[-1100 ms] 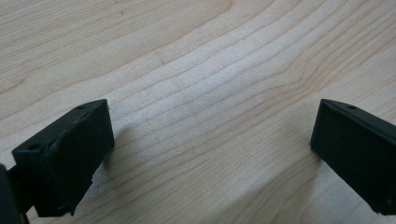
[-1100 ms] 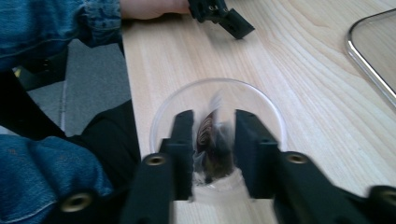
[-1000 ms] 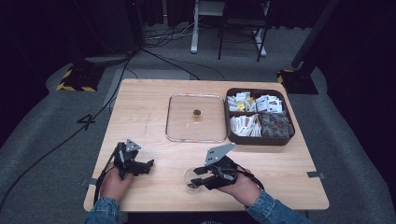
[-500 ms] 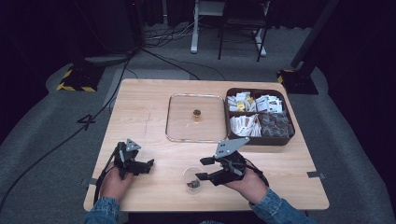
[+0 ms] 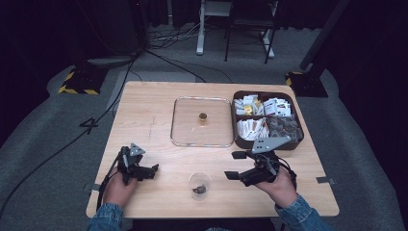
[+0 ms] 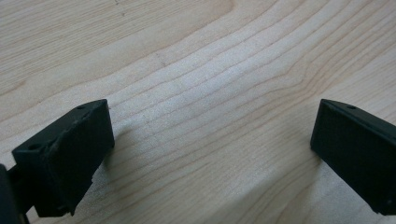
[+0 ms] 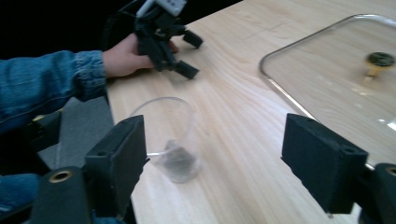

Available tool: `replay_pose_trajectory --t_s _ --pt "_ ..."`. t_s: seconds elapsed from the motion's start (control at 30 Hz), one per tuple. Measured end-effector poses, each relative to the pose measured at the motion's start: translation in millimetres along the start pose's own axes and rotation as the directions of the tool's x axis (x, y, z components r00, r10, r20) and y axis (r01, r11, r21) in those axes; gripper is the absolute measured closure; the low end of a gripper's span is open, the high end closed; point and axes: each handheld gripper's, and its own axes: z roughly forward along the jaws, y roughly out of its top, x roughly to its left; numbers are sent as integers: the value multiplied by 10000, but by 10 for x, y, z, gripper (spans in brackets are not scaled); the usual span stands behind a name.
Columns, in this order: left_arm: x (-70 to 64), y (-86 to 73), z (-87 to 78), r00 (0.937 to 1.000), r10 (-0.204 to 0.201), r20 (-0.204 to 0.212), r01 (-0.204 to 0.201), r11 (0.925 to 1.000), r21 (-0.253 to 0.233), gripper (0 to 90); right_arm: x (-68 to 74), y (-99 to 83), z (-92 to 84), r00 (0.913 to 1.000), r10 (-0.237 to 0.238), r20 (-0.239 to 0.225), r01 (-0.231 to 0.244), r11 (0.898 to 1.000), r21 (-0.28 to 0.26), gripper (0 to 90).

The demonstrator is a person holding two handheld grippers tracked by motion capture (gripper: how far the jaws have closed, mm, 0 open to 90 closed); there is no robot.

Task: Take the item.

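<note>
1. Reading the step, we judge that the right gripper [image 5: 235, 164] has just let go of the clear cup [image 5: 199, 184]: its fingers have just been opening and now stand spread with nothing between them, to the right of the cup.
2. We see the cup upright near the front edge of the table [image 5: 144, 120], between the two grippers, with a small dark thing in its bottom.
3. We see the left gripper [image 5: 153, 169] low over bare wood, fingers spread and pinching nothing.
4. We judge the next move calls for a reach to the compartment box [image 5: 267, 120] or the glass lid [image 5: 200, 121] with its gold knob, lifting clear of the cup.
5. We cannot tell what the dark thing in the cup is, nor read the packets in the box; the lid's far rim is cut off in the right gripper view.
</note>
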Motion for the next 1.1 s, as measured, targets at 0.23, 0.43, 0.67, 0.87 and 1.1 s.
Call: replay_pose_trajectory --t_s 0.23,0.43,0.67,0.87,1.1 --pt "9 14 9 10000 13 2 -13 10000 22 1 -115 -107 -190 9950 205 981 -180 9995 -255 149" --pt "17 17 13 10000 10 6 -10 10000 -14 2 -215 -205 -326 9825 387 1823 -352 9991 -220 134" --pt "27 25 17 10000 -47 57 47 10000 29 2 -397 -392 -496 9531 904 2889 -870 9959 -247 134" --pt "27 18 13 10000 -51 -12 51 10000 13 2 -580 -542 -558 9210 1701 3504 -1650 9853 -446 142" --pt "26 18 12 10000 -52 -24 52 10000 21 2 -790 -767 -545 8939 2136 3941 -2208 9749 -276 143"
